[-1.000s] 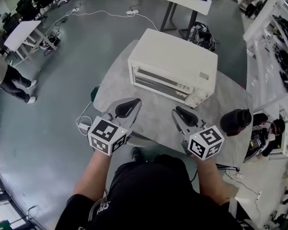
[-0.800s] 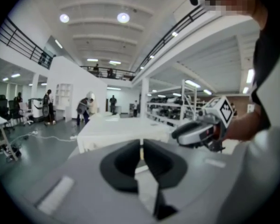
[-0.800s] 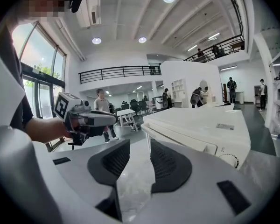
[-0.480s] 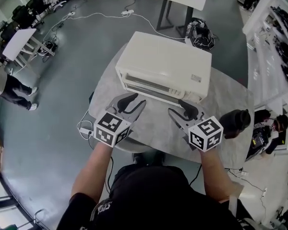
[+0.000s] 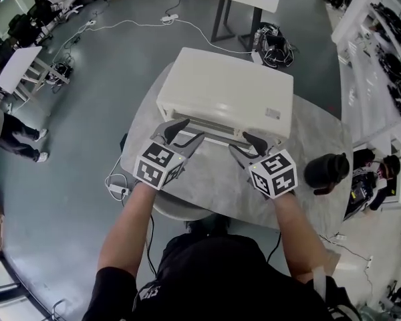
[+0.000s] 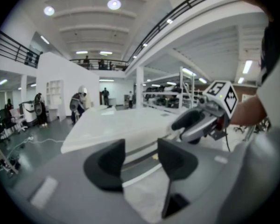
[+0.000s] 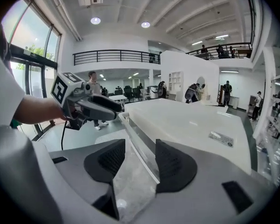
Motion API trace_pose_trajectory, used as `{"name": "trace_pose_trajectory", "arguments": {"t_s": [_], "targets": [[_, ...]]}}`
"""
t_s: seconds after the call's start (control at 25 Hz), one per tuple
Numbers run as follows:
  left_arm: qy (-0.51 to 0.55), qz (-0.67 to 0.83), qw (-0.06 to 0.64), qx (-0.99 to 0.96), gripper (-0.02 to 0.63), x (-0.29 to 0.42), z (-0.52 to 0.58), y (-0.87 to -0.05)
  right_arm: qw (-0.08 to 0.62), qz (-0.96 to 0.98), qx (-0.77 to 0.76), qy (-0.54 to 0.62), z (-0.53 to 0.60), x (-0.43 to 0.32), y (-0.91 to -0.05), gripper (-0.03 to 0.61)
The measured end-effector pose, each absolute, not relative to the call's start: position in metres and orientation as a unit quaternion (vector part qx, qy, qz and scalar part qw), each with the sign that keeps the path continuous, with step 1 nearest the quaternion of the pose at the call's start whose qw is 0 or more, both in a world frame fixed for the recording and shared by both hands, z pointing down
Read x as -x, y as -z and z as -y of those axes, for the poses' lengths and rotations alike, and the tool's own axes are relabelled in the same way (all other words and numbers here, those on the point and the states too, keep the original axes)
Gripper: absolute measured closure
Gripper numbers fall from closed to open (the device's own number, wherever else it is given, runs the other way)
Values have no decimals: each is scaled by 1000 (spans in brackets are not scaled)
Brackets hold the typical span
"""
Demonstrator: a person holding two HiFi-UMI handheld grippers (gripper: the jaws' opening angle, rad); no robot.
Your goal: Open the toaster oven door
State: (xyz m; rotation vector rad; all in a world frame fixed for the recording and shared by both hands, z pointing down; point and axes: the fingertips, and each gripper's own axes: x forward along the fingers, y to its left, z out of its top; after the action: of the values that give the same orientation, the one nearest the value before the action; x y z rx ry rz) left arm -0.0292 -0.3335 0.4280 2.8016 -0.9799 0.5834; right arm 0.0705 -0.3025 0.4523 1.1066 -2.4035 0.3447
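Oven [image 5: 227, 95] set on round table [image 5: 207, 186], front toward person, door seen shut, so task barely begun. Left gripper [image 6: 141, 153] and right gripper [image 7: 140, 148] held at door's top edge, well apart, one near each end of handle [image 5: 217, 135]. Jaws of both opening, pads spread. Handle bar seen in each gap, perhaps not yet fully between pads — depth hard to judge. Step in hand: approach to handle. Next: jaws to be closed on bar, door to be swung down and outward.

Arms forward, left gripper [image 5: 192, 128] and right gripper [image 5: 239, 141] jaws opening, gripping nothing.
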Motion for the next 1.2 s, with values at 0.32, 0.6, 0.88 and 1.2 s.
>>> {"name": "trace_pose_trajectory", "arguments": {"t_s": [0.32, 0.6, 0.88, 1.2], "targets": [[-210, 303, 83, -926, 372, 33, 353, -447, 268, 854, -425, -134, 316, -68, -468, 417], [-205, 312, 100, -922, 370, 43, 342, -457, 270, 848, -440, -120, 295, -68, -475, 488], [-186, 336, 133, -914, 371, 63, 314, -469, 265, 852, -425, -152, 257, -56, -490, 503], [-185, 328, 135, -917, 374, 77, 285, -473, 289, 843, -409, -195, 216, -42, -526, 535]]}}
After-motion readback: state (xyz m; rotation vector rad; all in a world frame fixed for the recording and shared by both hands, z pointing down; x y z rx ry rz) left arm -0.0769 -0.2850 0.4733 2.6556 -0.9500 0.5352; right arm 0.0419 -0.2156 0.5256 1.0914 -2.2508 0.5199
